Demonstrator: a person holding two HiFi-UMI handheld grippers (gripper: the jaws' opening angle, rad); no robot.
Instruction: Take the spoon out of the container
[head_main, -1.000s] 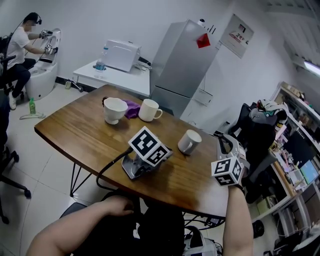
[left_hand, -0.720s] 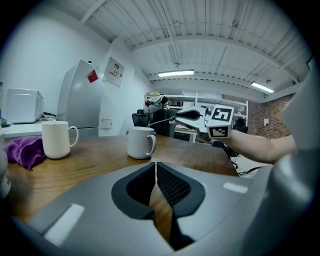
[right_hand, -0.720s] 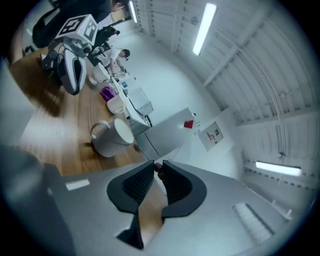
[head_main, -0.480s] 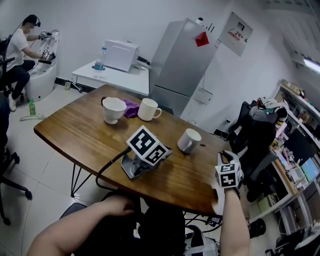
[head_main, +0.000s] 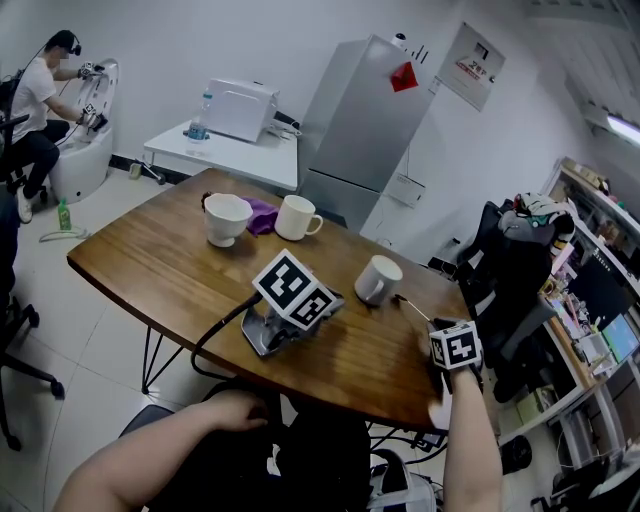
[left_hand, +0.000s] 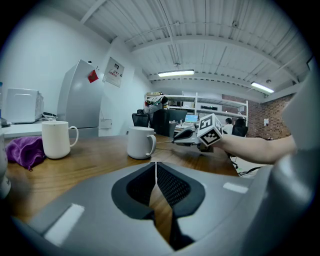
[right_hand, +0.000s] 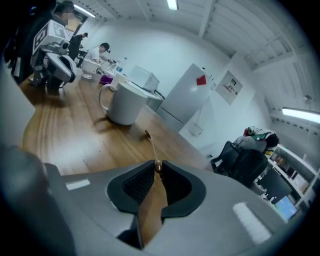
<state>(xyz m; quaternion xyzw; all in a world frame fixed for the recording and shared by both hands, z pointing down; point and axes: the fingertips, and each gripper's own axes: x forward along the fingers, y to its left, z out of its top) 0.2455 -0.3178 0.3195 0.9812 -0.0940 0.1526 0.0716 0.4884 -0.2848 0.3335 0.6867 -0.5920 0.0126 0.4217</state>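
My right gripper (head_main: 433, 327) (right_hand: 158, 167) is shut on the handle end of a thin brown spoon (head_main: 410, 306) (right_hand: 150, 146). The spoon is outside the white mug (head_main: 378, 280) (right_hand: 122, 103) and points toward it, low over the wooden table (head_main: 160, 265). Its bowl hovers just right of the mug. My left gripper (head_main: 325, 305) (left_hand: 156, 170) rests on the table in front of the mug, jaws shut with nothing between them. From the left gripper view, the mug (left_hand: 141, 142) stands ahead with the right gripper (left_hand: 176, 139) and spoon (left_hand: 164, 142) beside it.
Two more white cups (head_main: 228, 218) (head_main: 298, 218) and a purple cloth (head_main: 264, 215) sit at the table's far side. A cable (head_main: 215, 335) runs off the near edge. A grey cabinet (head_main: 365, 120), a side desk (head_main: 230, 150) and a chair with bags (head_main: 515, 265) surround the table.
The right gripper has tipped down toward the table with the spoon, which now shows pointing at the mug. The left gripper has stayed still.
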